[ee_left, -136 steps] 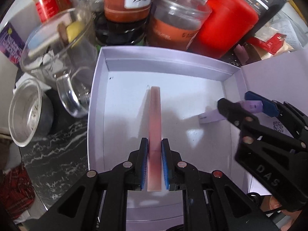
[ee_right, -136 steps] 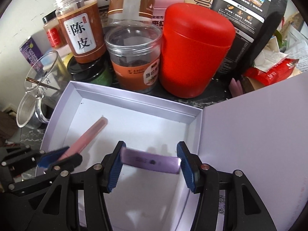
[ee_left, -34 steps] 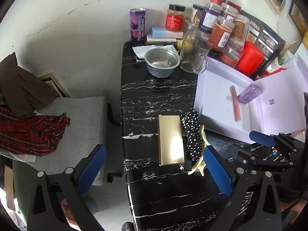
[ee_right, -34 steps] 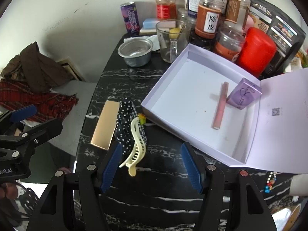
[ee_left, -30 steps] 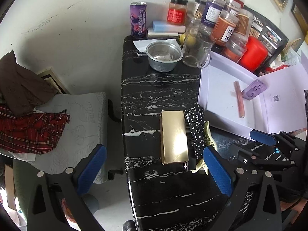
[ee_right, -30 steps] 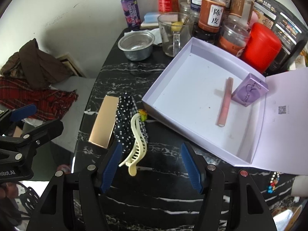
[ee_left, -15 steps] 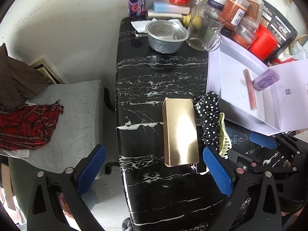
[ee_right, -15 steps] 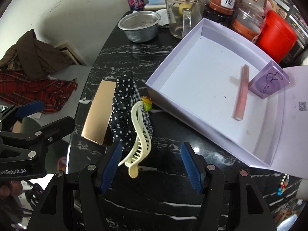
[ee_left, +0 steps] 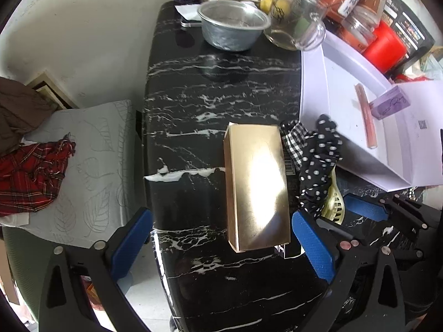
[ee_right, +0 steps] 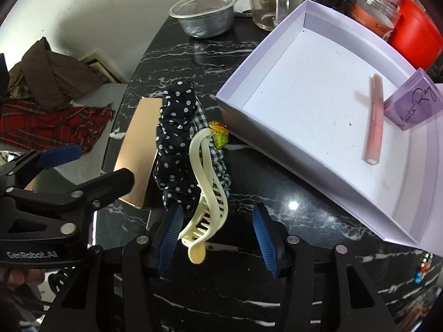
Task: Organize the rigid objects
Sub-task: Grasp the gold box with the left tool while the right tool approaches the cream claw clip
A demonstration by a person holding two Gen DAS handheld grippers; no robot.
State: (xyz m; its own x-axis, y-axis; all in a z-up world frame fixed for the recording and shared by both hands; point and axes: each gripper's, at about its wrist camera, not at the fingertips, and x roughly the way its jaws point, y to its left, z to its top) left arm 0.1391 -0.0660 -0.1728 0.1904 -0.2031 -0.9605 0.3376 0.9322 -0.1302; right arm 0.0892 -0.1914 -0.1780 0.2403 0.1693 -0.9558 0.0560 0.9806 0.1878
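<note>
Black marble table (ee_left: 193, 88), gold box (ee_left: 256, 185) lengthwise between left tool (ee_left: 221, 243) tips.

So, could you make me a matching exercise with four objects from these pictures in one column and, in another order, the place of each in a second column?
Things
1. pink tube
2. gold box
3. cream hair claw
4. metal bowl

Places
A. on the black marble table, between the open left gripper fingers
B. at the far end of the table, beside the glass mug
C. inside the open lilac box, next to the small purple carton
D. against the polka-dot scrunchie, just ahead of the open right gripper

Pairs: 1-C, 2-A, 3-D, 4-B
</note>
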